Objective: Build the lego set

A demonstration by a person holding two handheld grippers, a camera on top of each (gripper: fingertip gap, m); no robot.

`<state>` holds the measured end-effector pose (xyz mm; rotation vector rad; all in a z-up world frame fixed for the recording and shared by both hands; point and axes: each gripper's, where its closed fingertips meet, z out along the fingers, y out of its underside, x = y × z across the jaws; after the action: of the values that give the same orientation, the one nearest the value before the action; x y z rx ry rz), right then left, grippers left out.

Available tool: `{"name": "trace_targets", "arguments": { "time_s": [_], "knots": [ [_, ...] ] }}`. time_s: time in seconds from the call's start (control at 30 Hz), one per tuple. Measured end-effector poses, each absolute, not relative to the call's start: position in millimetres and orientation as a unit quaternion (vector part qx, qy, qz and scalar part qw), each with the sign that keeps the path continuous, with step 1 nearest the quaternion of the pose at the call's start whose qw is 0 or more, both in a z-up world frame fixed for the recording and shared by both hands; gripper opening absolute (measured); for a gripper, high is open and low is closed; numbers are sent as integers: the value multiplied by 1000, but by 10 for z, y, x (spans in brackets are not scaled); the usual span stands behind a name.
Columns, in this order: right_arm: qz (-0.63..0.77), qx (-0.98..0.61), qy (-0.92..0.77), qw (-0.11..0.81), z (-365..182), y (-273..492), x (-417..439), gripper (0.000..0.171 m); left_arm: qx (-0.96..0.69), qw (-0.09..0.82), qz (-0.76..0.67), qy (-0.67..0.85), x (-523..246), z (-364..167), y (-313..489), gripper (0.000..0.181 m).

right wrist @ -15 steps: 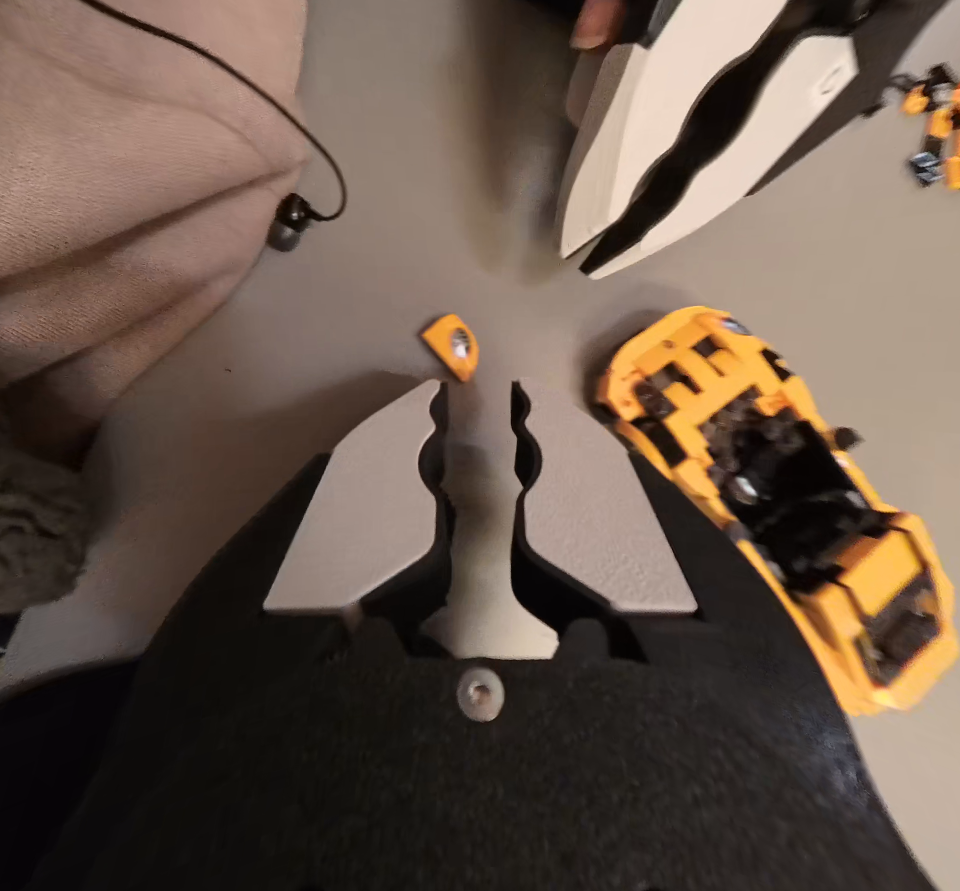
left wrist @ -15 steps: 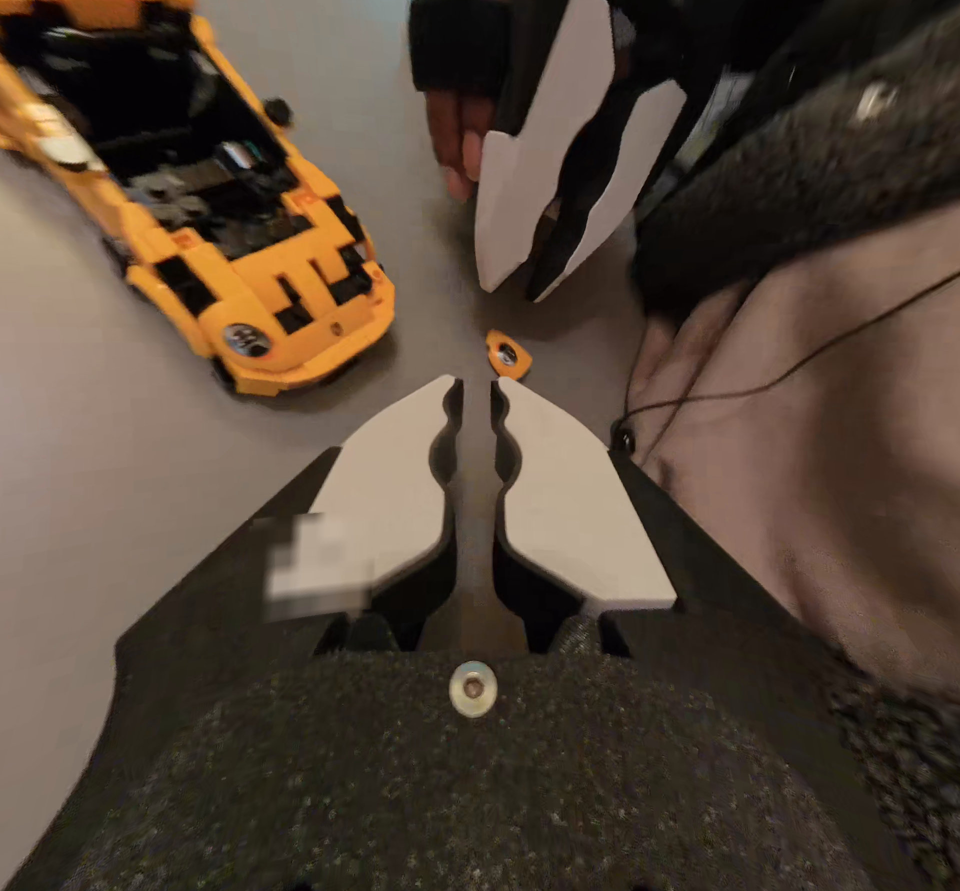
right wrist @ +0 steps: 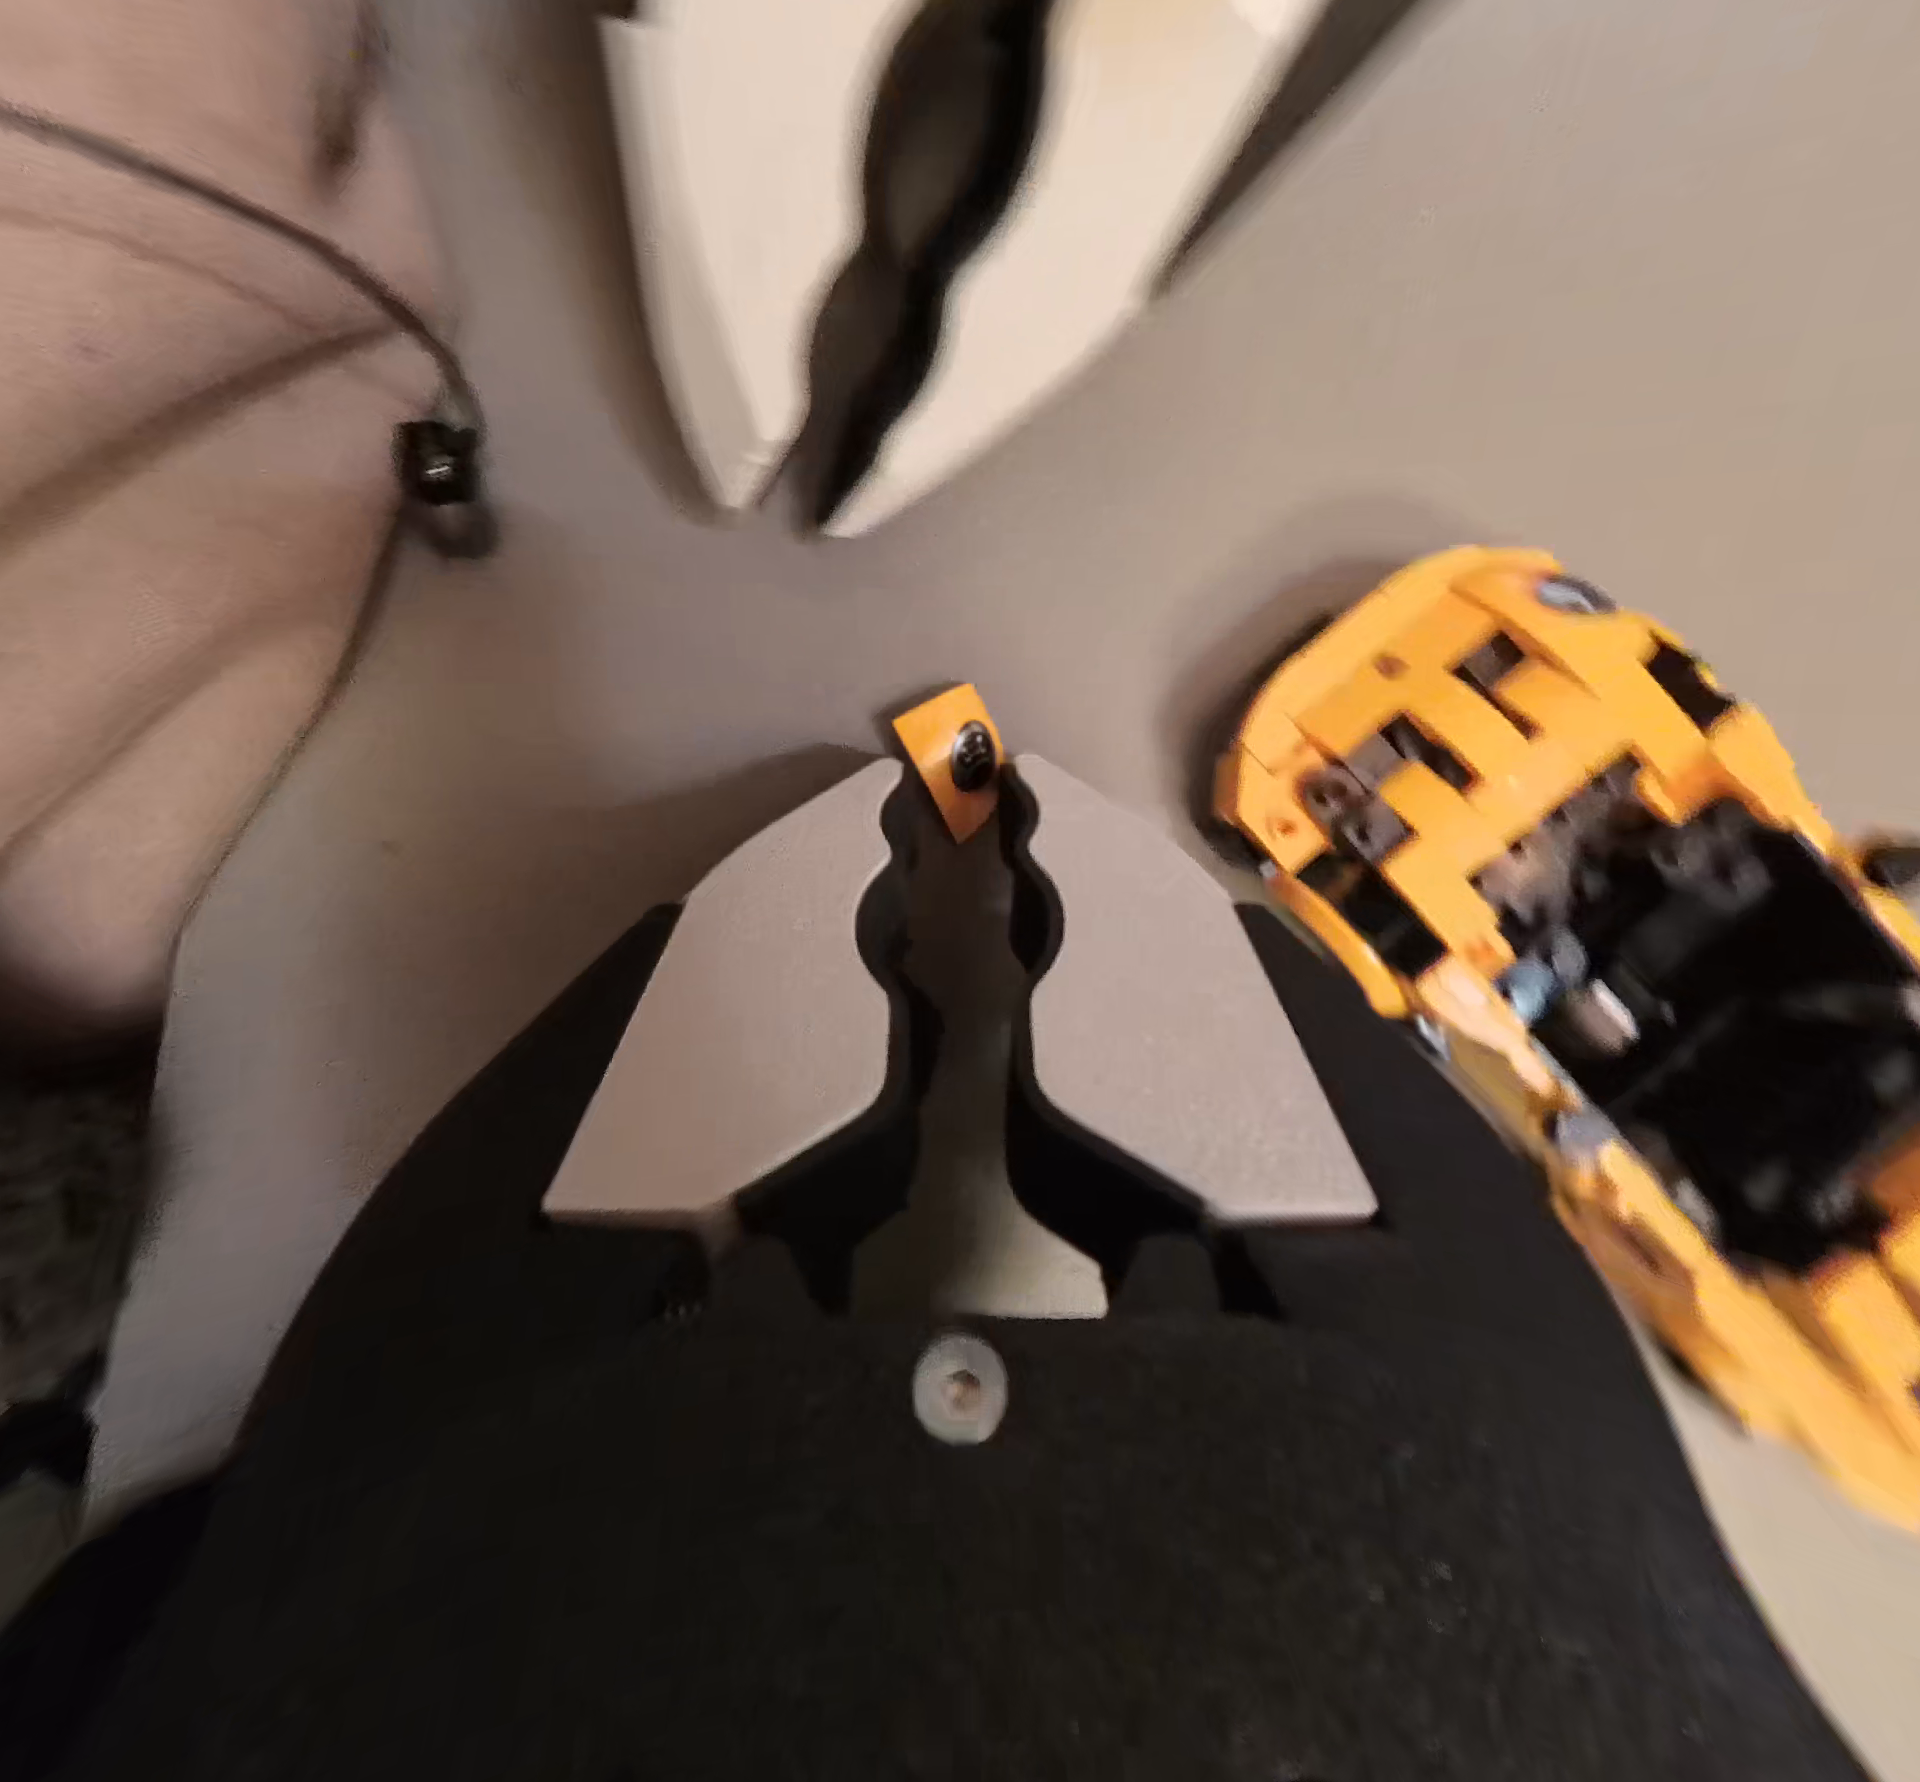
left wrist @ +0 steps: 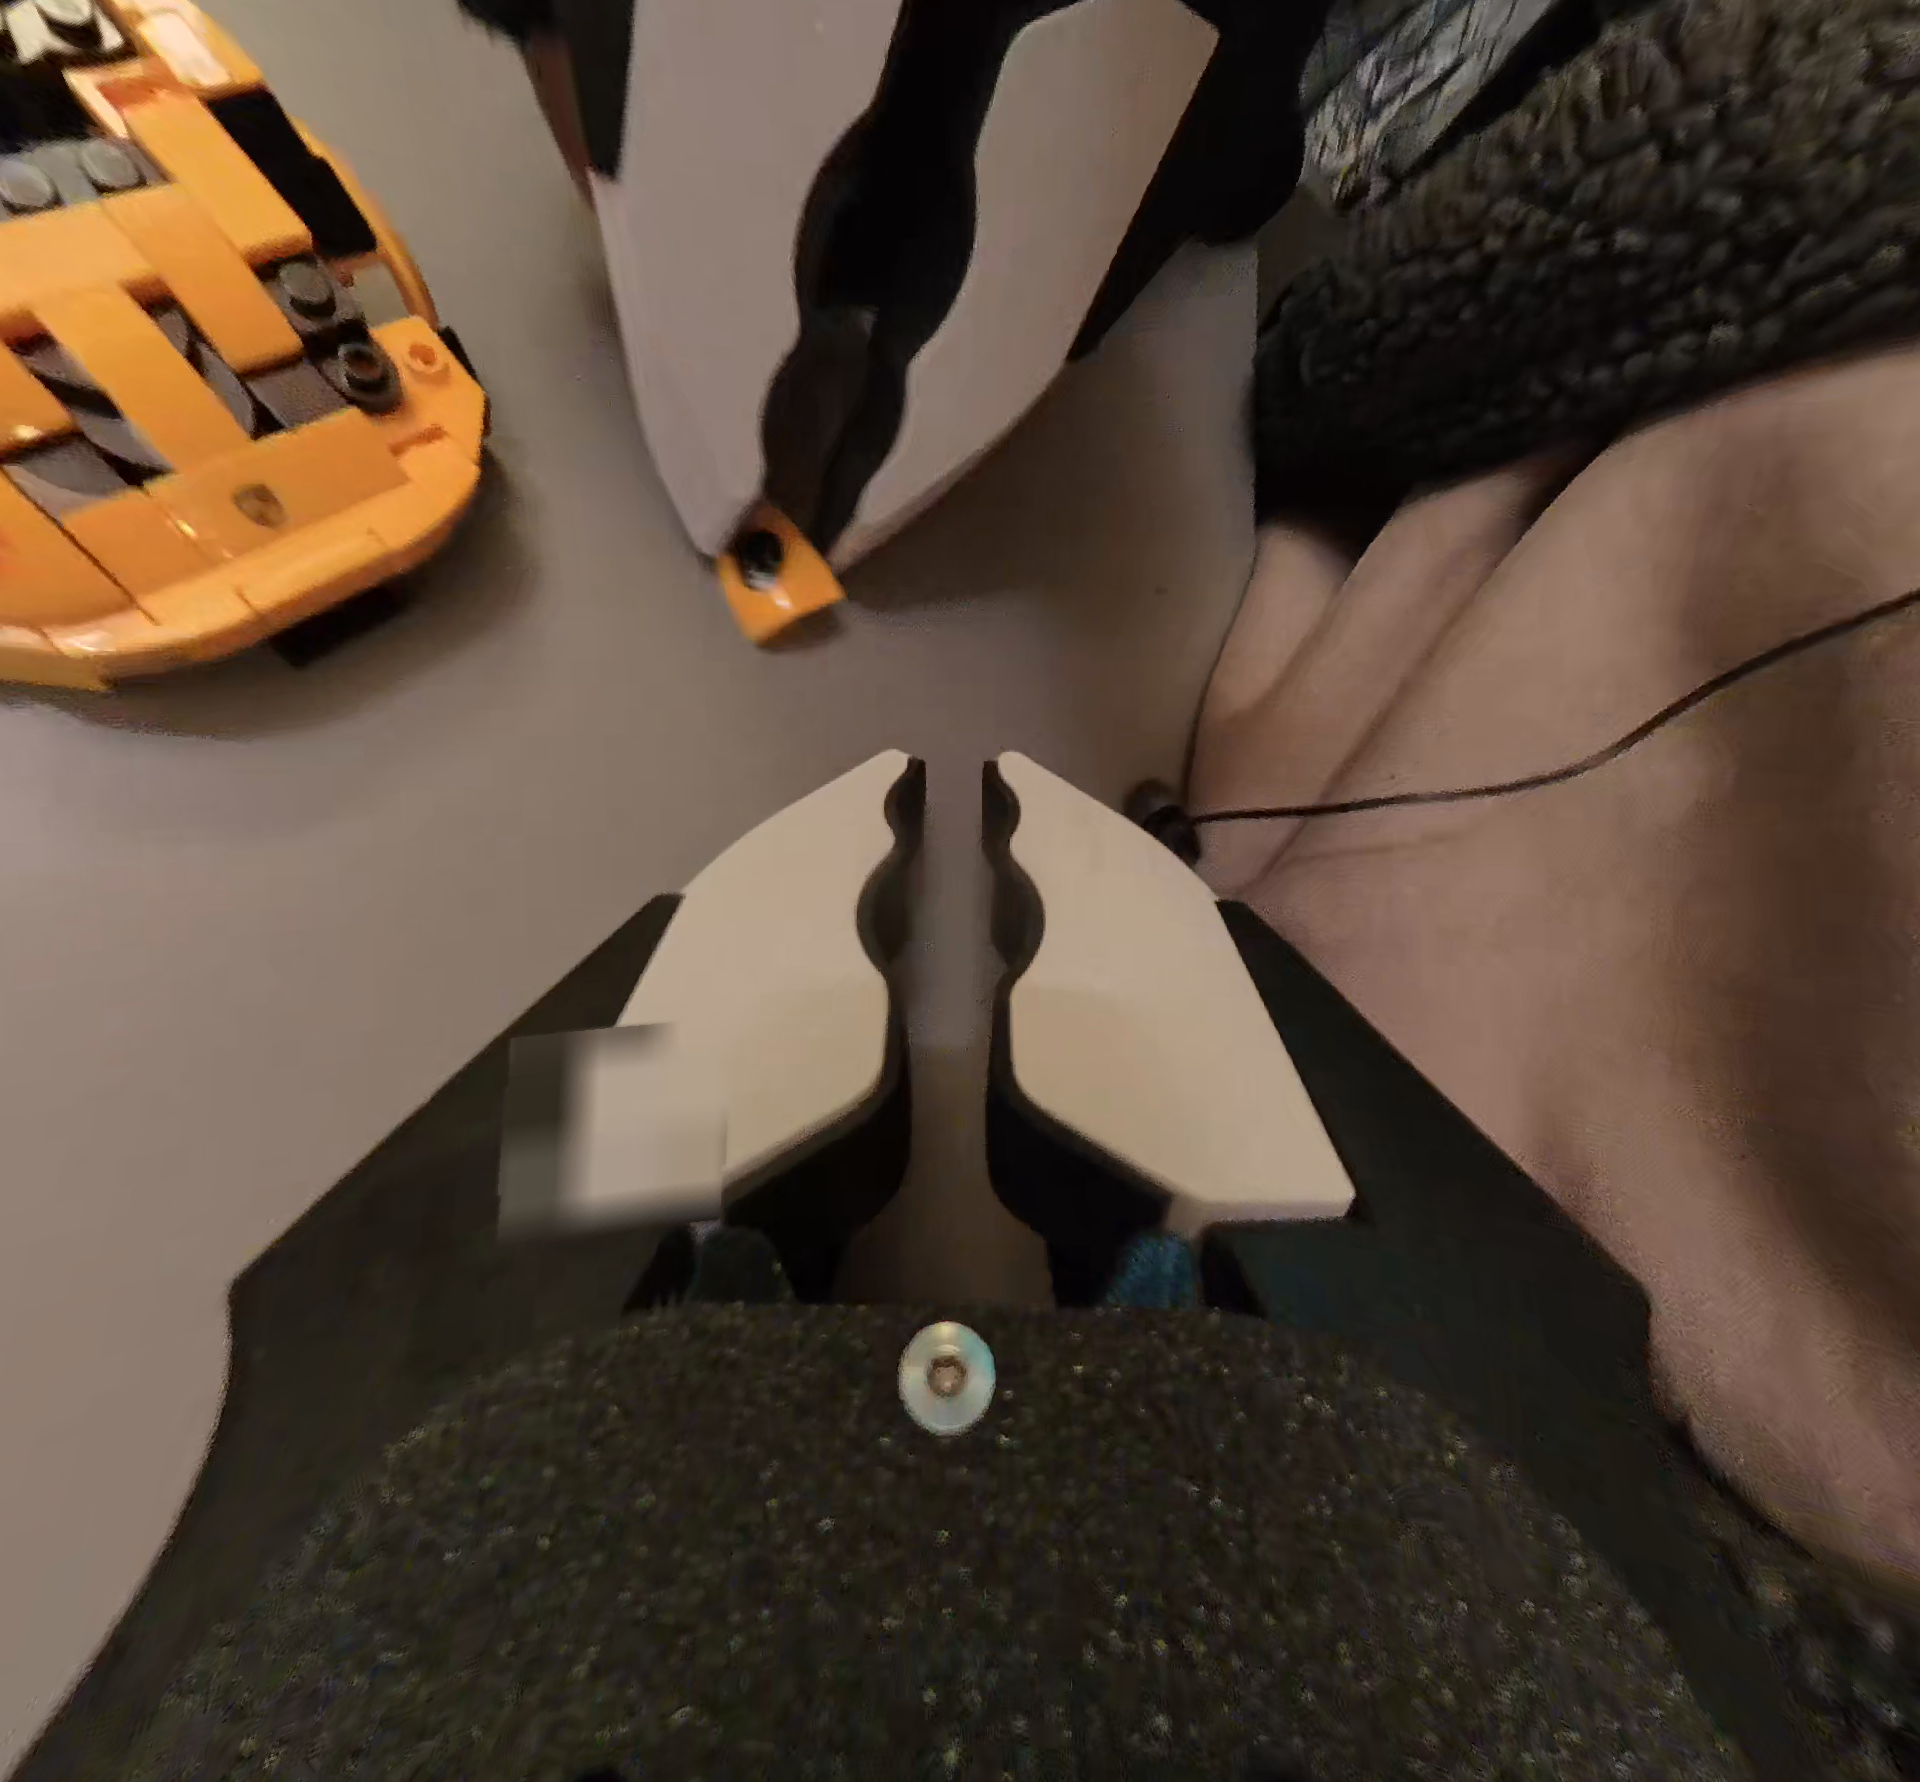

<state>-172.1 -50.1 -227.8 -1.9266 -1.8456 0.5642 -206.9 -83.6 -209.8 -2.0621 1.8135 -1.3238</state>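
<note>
Your right gripper (right wrist: 954, 776) has its tips down at the small orange piece (right wrist: 951, 764), which sits between the two fingertips on the grey bench (right wrist: 1455, 361). The jaws are narrowed around it; the piece touches the right fingertip, but whether both sides pinch it you cannot tell from these views. From the left wrist view the same piece (left wrist: 779, 579) pokes out below the right gripper's (left wrist: 790, 527) tips, a dark round stud on its upper face.

Your left gripper (left wrist: 953, 771) hovers a little apart from the piece, pointing toward it. Its jaws stand slightly parted, a narrow slot between the tips, nothing in them. In the right wrist view it (right wrist: 795, 506) comes in from the top, blurred.

The orange lego car (left wrist: 208, 423) rests on the bench, near the piece but not touching, its nose toward the grippers. The roof area is open, with dark interior showing (right wrist: 1662, 984).

Beige fabric (left wrist: 1610, 797) lies along the bench edge, a thin black cord (left wrist: 1558, 776) across it.
</note>
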Motion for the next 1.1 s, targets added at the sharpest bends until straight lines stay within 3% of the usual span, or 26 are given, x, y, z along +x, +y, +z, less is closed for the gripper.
{"name": "trace_targets", "arguments": {
  "time_s": [0.27,0.4,0.57,0.73,0.9,1.1],
  "knots": [
    [128,-843,-451,264,-2275,-469,-1678,18,-722,110,-425,535,-1809,-2124,-692,15],
    [150,-839,-457,254,-2278,-688,-1740,25,-724,118,-407,544,-1796,-2182,-683,11],
    [199,-812,-495,237,-2236,-953,-1807,20,-725,154,-367,562,-1798,-2218,-596,11],
    [172,-768,-546,285,-2102,-769,-1669,21,-721,189,-347,569,-1819,-2173,-486,12],
    [194,-701,-630,273,-2142,-715,-1710,28,-706,155,-383,574,-1872,-2087,-605,8],
    [225,-700,-643,213,-2268,-722,-1763,21,-702,151,-382,582,-1985,-2052,-608,10]
  ]
}}
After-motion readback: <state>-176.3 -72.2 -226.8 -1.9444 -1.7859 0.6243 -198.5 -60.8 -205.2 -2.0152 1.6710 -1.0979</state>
